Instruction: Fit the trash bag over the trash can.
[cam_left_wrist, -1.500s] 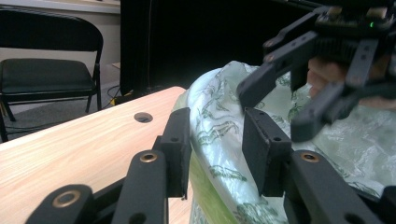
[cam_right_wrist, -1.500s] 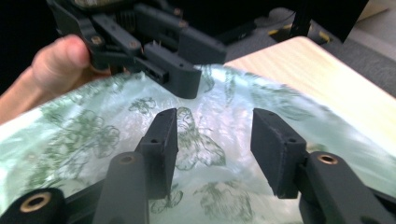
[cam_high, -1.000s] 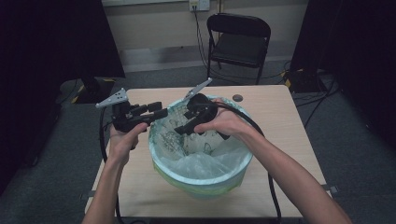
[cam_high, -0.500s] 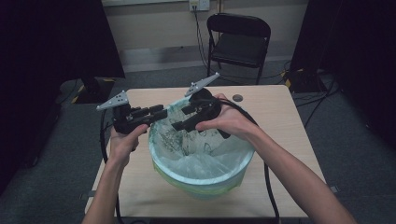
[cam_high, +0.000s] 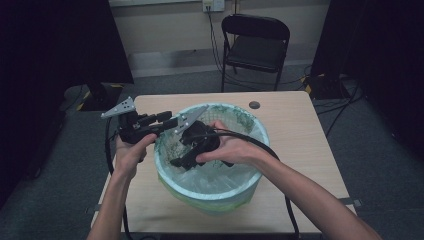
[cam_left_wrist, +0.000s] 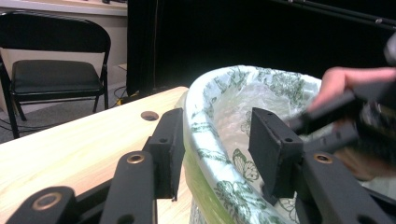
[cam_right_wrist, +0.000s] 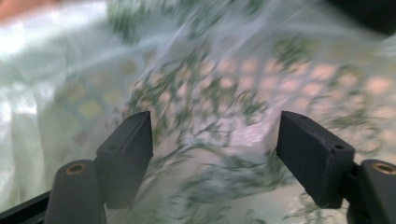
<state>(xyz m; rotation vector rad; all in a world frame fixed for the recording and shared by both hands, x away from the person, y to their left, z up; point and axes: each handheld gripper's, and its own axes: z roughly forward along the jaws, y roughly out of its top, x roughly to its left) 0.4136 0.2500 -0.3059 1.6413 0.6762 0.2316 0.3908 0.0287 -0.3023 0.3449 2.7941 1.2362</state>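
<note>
A round bin (cam_high: 215, 106) lined with a clear, leaf-printed bag (cam_left_wrist: 261, 93) stands on the wooden table (cam_high: 300, 130). My left gripper (cam_high: 168, 120) reaches in level from the left and straddles the bin's rim (cam_left_wrist: 205, 121), one jaw outside and one inside. Its jaws have just been opening, with the rim between them and a small gap at the pads. My right gripper (cam_high: 180, 161) is inside the bin, pointing at its left wall. Its jaws (cam_right_wrist: 215, 158) stand open with nothing between them; the blurred bag (cam_right_wrist: 210, 84) lies behind.
A black folding chair (cam_high: 255, 47) stands beyond the table's far edge. A small dark round hole (cam_high: 254, 105) sits in the tabletop behind the bin. Cables trail from both grippers off the table's near side. Dark curtains hang left and right.
My right gripper has moved left and down into the bin, toward its left wall. The left hand has stayed at the rim.
</note>
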